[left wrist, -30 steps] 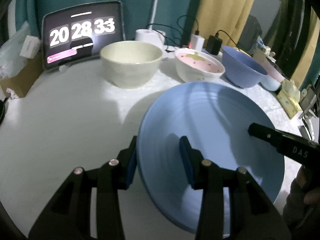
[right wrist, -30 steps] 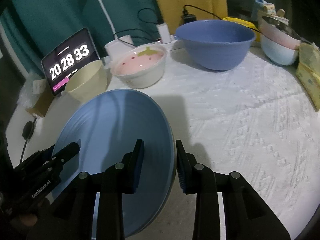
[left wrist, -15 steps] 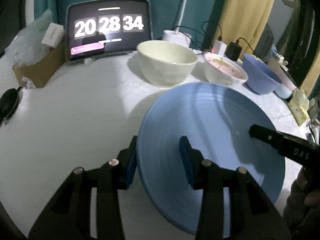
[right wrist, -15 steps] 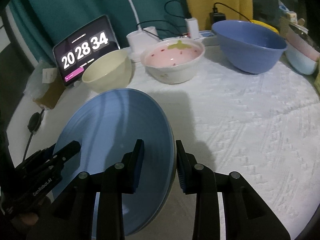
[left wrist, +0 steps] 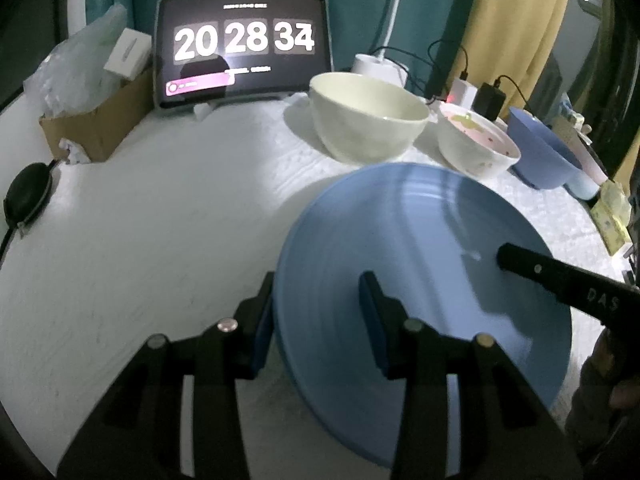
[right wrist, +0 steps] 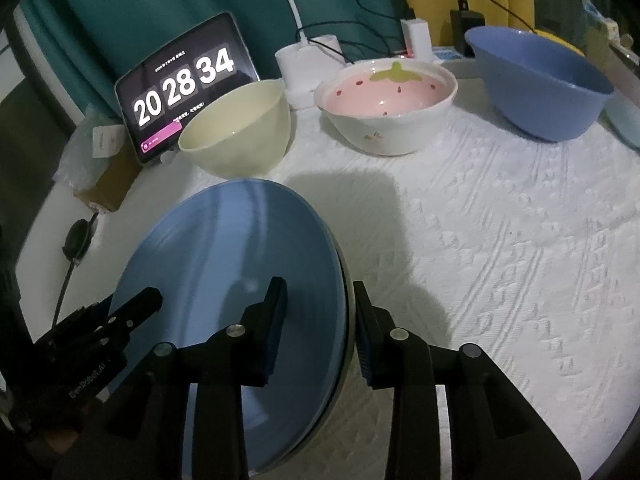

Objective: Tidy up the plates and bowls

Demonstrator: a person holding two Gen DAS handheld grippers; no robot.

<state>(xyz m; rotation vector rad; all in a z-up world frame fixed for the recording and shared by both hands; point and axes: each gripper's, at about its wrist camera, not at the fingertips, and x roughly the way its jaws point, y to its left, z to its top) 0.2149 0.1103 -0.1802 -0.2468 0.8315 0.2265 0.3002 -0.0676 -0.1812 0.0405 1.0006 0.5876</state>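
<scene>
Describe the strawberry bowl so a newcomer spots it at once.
Start at the tablet clock standing at the back of the white table. Three bowls line up to its right: a cream bowl, the strawberry bowl, then a blue bowl. Only the middle one has a pink inside, red specks and a green leaf.

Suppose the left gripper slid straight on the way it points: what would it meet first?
The left gripper already straddles the round blue plate's near rim. Straight on, the plate itself blocks it; beyond, probably the cream bowl, though depth is unclear.
</scene>
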